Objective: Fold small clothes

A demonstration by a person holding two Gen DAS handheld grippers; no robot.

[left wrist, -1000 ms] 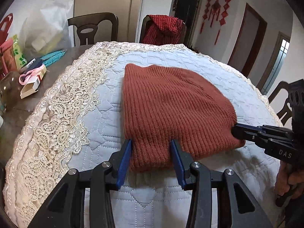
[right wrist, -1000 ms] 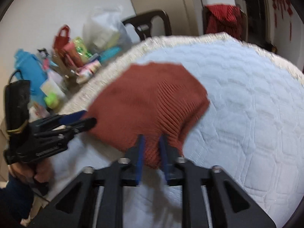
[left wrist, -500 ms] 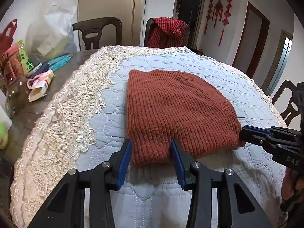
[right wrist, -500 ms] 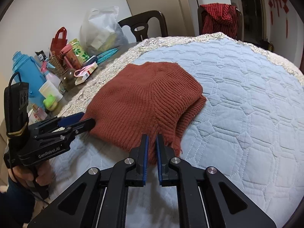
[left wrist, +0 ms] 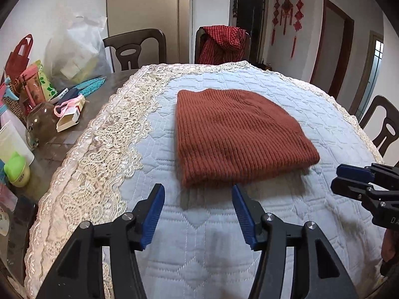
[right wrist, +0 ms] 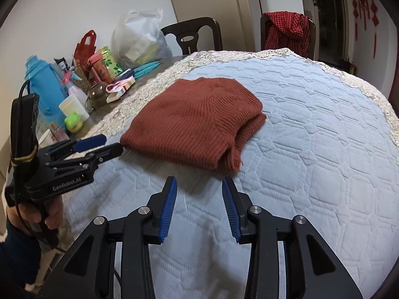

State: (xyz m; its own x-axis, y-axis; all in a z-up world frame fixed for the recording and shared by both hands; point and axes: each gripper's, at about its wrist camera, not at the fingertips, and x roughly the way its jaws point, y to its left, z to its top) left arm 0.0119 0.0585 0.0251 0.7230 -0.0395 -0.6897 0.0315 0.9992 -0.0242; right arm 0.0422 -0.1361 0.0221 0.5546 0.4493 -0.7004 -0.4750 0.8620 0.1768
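Now the worktop [left wrist: 249, 236] is the biggest thing before me, covered with a pale blue quilted cloth [right wrist: 311, 129] that has a cream lace border [left wrist: 104, 144] along its left side. On this cloth, about in the middle, lies the rust-red knitted garment [left wrist: 234, 134], folded into a flat packet with its layered edges showing at the right corner near me. Behind the worktop stand dark wooden chairs, and one chair carries a red checked cloth [right wrist: 286, 32]. On the bare left end of the worktop I see a white plastic bag [right wrist: 139, 42], a blue bottle [right wrist: 47, 84] and some small packets. My left gripper [left wrist: 198, 211] has its jaws wide apart and holds nothing; the blue pads are just short of the near edge of the garment. My right gripper [right wrist: 199, 206] is also spread wide and empty, a little before the garment's near corner, not touching it.
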